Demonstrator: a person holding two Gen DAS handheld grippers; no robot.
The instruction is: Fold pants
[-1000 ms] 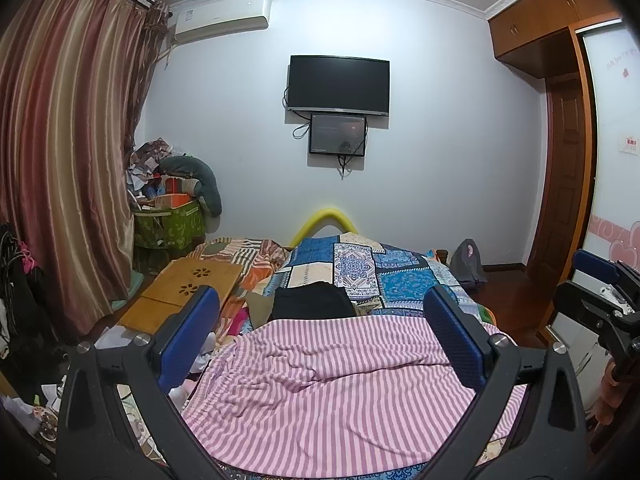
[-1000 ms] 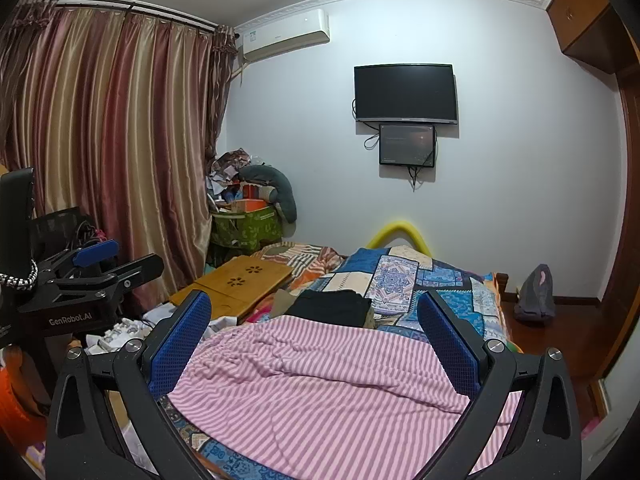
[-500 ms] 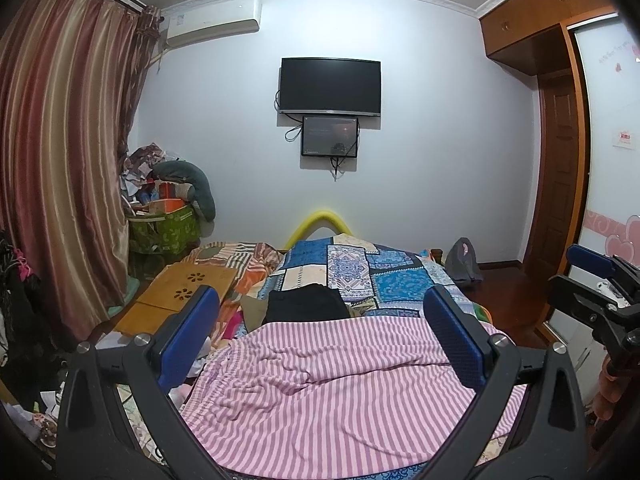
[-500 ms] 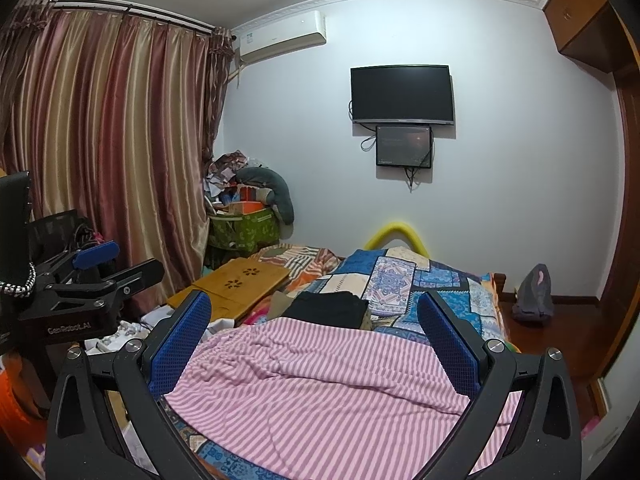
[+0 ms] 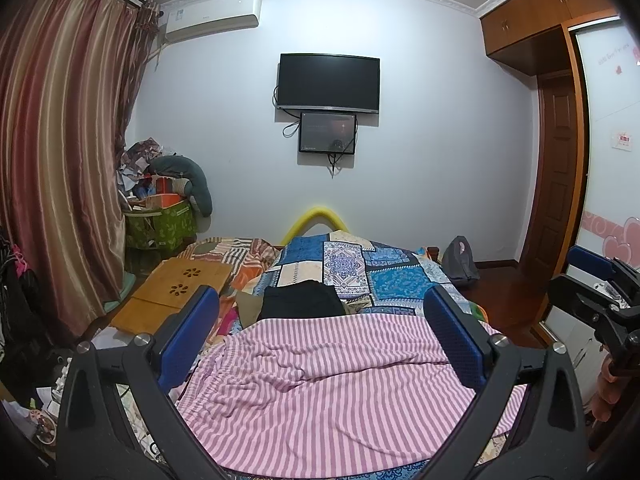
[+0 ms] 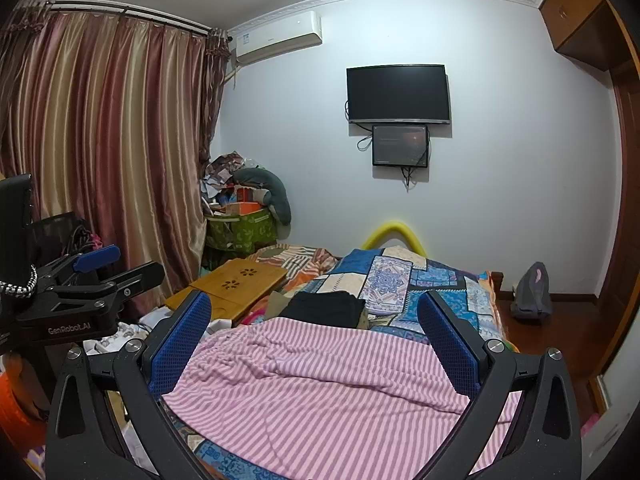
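Pink-and-white striped pants (image 5: pixel 340 392) spread flat across the near end of the bed (image 5: pixel 400 276), rumpled near the middle, the gathered waistband toward the bed's left edge. Patchwork quilt (image 5: pixel 384 280) in blues and creams covering the rest of the bed toward the far end. Folded black garment (image 5: pixel 300 300) lying on the quilt just beyond the far edge of the pants, touching or nearly touching them.

Left gripper (image 5: pixel 320 344) held above the near end of the bed, blue-padded fingers (image 5: pixel 188 336) spread wide apart, nothing between them, no contact with the fabric. Right gripper (image 6: pixel 316 340) likewise raised over the near end, fingers (image 6: pixel 180 344) released and wide, grasping nothing. Each gripper visible from the other's camera: left one (image 6: pixel 92 280) at the left border of the right wrist view, right one (image 5: pixel 592 284) at the right border of the left wrist view.

Wooden lap desk (image 5: pixel 176 292) off the bed's left edge. Green storage box (image 5: pixel 164 228) piled with clutter in the far left corner of the room, beside striped curtains (image 5: pixel 60 180). Yellow foam tube (image 5: pixel 316 220) arched at the far end of the bed. Television (image 5: pixel 328 82) on the far wall with a smaller screen (image 5: pixel 328 132) just below it, air conditioner (image 5: pixel 212 16) up near the ceiling. Grey bag (image 5: pixel 460 260) on the floor past the bed's far right corner.
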